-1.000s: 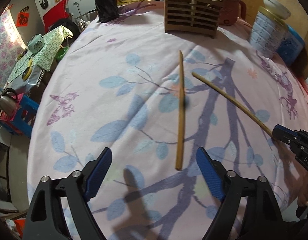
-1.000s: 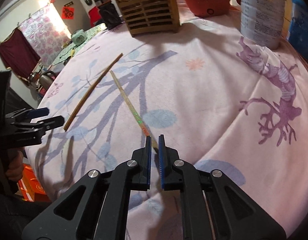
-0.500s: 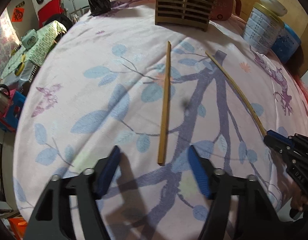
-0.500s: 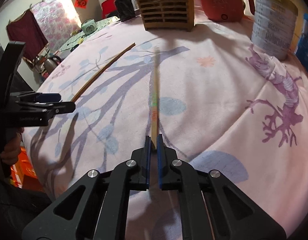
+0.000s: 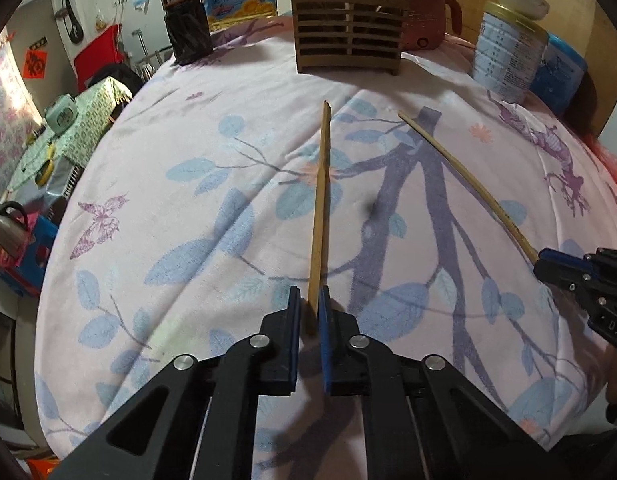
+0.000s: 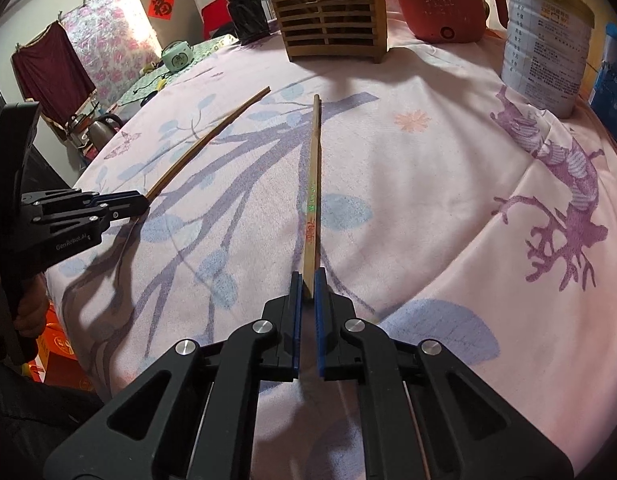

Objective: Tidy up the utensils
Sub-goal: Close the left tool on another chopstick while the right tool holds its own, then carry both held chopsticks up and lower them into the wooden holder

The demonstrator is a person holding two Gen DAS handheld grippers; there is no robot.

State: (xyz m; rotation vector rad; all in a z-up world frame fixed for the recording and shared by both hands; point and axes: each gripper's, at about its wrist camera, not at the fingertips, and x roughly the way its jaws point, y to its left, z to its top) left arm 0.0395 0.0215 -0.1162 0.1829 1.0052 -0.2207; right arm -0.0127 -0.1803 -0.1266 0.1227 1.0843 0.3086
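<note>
We have two chopsticks on the table (image 5: pixel 156 184): the left chopstick (image 5: pixel 321 204) runs up mid-frame, its near end clamped in our left gripper (image 5: pixel 308 312); the right chopstick (image 6: pixel 313 184) is likewise pinched by our right gripper (image 6: pixel 307 284). Pickup looks done. Next, we judge, comes lifting both and dropping them upright into the holder (image 5: pixel 348 40) at top centre.

The cloth (image 5: pixel 388 92) on the worktop is pale pink, printed with blue leaves, violet branches and a purple butterfly at the left of the frame. Both chopsticks (image 5: pixel 319 216) (image 6: pixel 313 188) are light brown; one has red and green marks. The tongs (image 5: pixel 308 312) (image 6: pixel 307 284) are black with blue pads. The holder (image 5: pixel 348 36) is brown, the pot (image 6: pixel 440 4) red, the tin (image 5: pixel 508 60) white-blue.
</note>
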